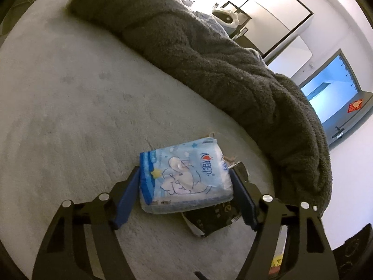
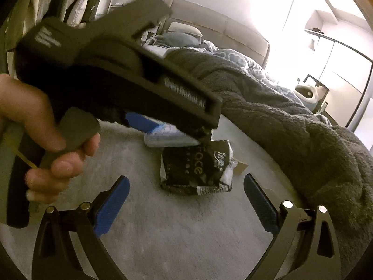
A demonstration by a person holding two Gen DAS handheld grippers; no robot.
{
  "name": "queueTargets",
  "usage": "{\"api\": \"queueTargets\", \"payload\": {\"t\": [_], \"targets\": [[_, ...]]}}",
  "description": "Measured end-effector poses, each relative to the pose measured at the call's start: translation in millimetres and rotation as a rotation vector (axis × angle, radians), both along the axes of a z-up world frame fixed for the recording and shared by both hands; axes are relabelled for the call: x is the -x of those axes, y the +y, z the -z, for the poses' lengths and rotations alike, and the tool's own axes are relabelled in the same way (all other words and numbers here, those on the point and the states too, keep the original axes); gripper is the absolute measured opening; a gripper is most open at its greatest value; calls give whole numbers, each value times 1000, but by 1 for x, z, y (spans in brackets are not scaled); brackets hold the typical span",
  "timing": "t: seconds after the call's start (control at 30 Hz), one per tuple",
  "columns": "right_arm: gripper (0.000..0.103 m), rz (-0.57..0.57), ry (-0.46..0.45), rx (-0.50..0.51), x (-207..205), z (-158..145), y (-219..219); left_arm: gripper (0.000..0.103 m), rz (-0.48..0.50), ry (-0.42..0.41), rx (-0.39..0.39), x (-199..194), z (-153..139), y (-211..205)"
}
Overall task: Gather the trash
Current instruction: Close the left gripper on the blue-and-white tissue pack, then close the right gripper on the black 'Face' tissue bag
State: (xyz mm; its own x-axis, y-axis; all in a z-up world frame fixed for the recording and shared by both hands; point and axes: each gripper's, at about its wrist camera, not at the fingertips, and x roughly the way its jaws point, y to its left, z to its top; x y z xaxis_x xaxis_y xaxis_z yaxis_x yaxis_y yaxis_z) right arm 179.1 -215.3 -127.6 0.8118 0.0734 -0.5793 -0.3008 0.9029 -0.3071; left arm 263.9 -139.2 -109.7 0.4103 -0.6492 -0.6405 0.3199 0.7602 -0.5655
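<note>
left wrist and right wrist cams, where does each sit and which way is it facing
Left wrist: on the left gripper, looking along its fingers across the bed sheet; its blue pads clamp the blue tissue pack.
Right wrist: on the open right gripper, facing the black packet; the left hand and its tool show at upper left.
Shared: tissue pack, black packet, grey blanket.

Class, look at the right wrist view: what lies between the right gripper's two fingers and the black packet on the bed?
Only bare pale bed sheet separates the open right gripper from the black packet; the right wrist view shows this.
</note>
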Motion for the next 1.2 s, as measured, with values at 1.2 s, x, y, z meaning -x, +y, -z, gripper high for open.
{"api": "queueTargets", "payload": {"t": [1.2], "targets": [[70, 125, 157, -95, -47, -15, 4, 77, -195, -235, -81, 32, -71, 115]]}}
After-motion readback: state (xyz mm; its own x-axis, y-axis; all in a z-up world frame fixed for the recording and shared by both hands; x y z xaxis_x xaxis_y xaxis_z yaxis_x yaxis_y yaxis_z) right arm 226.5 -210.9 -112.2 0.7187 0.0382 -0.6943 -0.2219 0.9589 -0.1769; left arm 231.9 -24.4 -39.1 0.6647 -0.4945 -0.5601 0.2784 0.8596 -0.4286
